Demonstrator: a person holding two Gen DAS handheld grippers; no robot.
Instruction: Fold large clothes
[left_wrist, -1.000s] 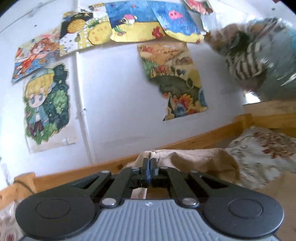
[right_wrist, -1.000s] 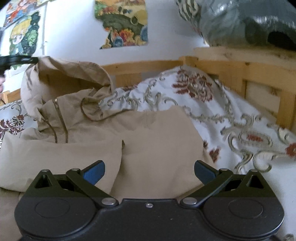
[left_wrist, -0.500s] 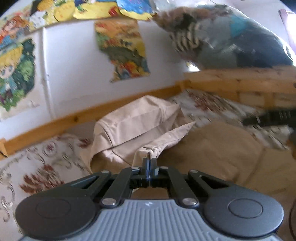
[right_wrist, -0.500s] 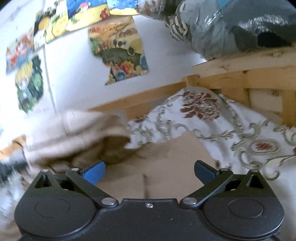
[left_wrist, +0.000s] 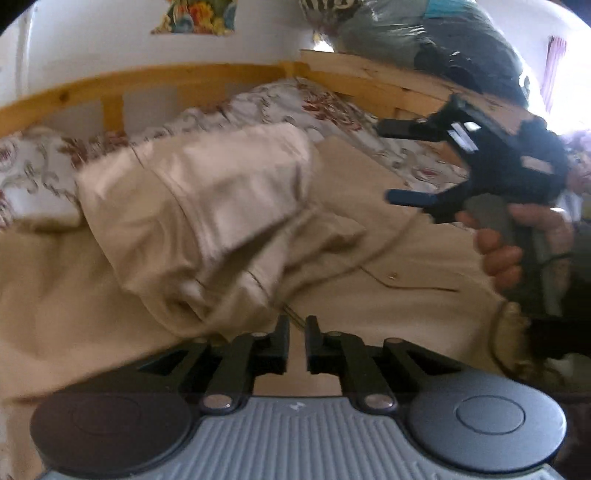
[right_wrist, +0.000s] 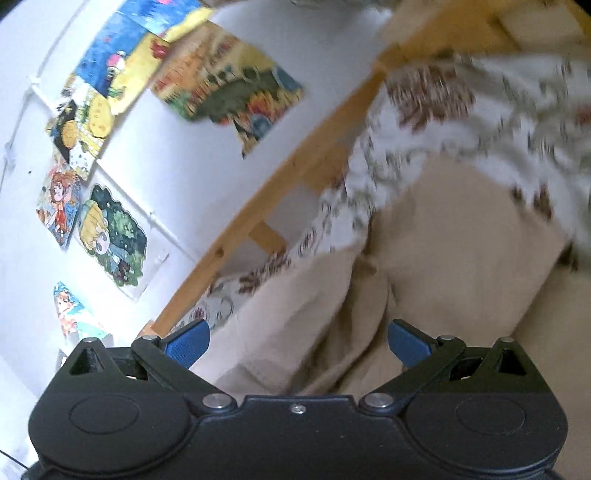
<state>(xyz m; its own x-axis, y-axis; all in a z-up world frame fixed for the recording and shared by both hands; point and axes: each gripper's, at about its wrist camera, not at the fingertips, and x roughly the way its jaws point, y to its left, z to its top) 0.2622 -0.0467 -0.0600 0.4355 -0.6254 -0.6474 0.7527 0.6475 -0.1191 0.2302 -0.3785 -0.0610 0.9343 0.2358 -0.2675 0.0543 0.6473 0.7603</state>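
A large beige hooded jacket (left_wrist: 207, 206) lies on the bed, its hood folded down over the body. It also shows in the right wrist view (right_wrist: 454, 258). My left gripper (left_wrist: 296, 325) hovers just above the jacket with its jaws a small gap apart and nothing between them. My right gripper (right_wrist: 297, 341) is wide open and empty, tilted above the jacket's far side. It also shows in the left wrist view (left_wrist: 393, 162), held in a hand at the right.
A floral bedsheet (left_wrist: 332, 107) covers the mattress. A wooden bed rail (left_wrist: 147, 79) runs along the white wall with cartoon posters (right_wrist: 110, 236). A plastic bag of clothes (left_wrist: 424, 40) sits on the wooden ledge at the back right.
My left gripper carried the hood down over the jacket body and let it go; its jaws have parted. My right gripper tilted and swung left, staying open.
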